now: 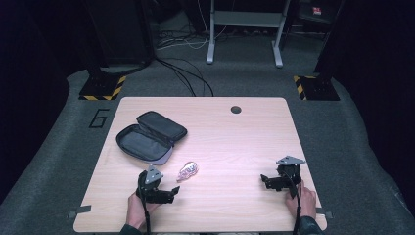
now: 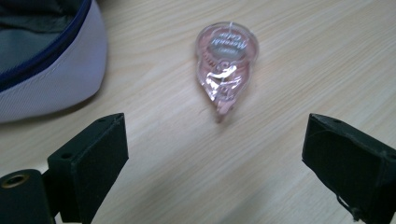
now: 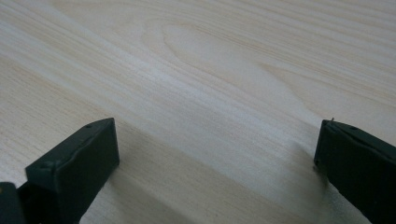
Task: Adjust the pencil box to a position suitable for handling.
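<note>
A small pink see-through correction-tape dispenser [image 1: 187, 171] lies on the wooden table [image 1: 230, 142], left of centre. In the left gripper view the dispenser [image 2: 225, 66] lies just beyond the jaws, its narrow tip pointing toward them. My left gripper [image 1: 172, 192] sits low near the front edge, just below and left of the dispenser; it is open and holds nothing, as the left gripper view [image 2: 215, 154] shows. An open dark pencil case [image 1: 150, 136] lies behind it. My right gripper [image 1: 264, 181] rests open over bare wood, its jaws wide apart in the right gripper view [image 3: 217, 161].
The pencil case's pale lilac rim [image 2: 51, 79] lies close to the left jaw. A round cable hole [image 1: 236, 109] sits near the table's far edge. Beyond the table are grey floor, loose cables [image 1: 188, 73] and metal desk legs [image 1: 211, 34].
</note>
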The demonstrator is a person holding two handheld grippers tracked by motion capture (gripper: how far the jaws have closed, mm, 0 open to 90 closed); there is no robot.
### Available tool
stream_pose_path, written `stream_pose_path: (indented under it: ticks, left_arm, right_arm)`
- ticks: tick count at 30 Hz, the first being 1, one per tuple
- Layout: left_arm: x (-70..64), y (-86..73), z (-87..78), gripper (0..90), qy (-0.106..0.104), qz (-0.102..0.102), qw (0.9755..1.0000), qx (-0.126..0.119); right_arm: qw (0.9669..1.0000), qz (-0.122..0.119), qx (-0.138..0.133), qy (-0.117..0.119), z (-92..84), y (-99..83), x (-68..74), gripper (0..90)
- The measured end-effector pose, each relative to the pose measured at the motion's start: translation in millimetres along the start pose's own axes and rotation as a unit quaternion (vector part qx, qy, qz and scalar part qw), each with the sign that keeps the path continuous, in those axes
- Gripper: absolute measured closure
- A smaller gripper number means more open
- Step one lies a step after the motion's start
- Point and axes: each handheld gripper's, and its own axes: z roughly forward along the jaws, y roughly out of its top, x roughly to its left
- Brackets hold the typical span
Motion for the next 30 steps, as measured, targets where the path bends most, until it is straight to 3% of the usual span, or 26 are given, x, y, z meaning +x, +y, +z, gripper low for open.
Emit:
stream_pose_path:
  ticks: [6,15,22,25,30]
  left_arm:
    - [-4.2,10.6,7.8,6.7,-0.017,0.01,0.9998,0.001]
    - [-5.0,23.2,28.7,6.8,-0.041,0.009,0.9991,0.0]
    - [-5.1,31.1,45.1,6.2,-0.045,0.016,0.9988,0.011]
    - [-4.9,33.5,51.5,15.9,-0.048,0.025,0.9984,0.018]
    - [-4.9,35.3,59.5,20.9,-0.045,0.04,0.9979,0.027]
  right_arm:
    - [1.0,0.0,0.0,0.0,0.0,0.0,-0.1,0.0]
    - [1.0,0.0,0.0,0.0,0.0,0.0,0.0,0.0]
    - [1.0,0.001,0.0,0.0,0.2,0.3,0.2,0.0]
    - [1.0,0.001,0.0,0.0,0.2,0.3,0.2,0.0]
    - [1.0,0.001,0.0,0.0,0.2,0.3,0.2,0.0]
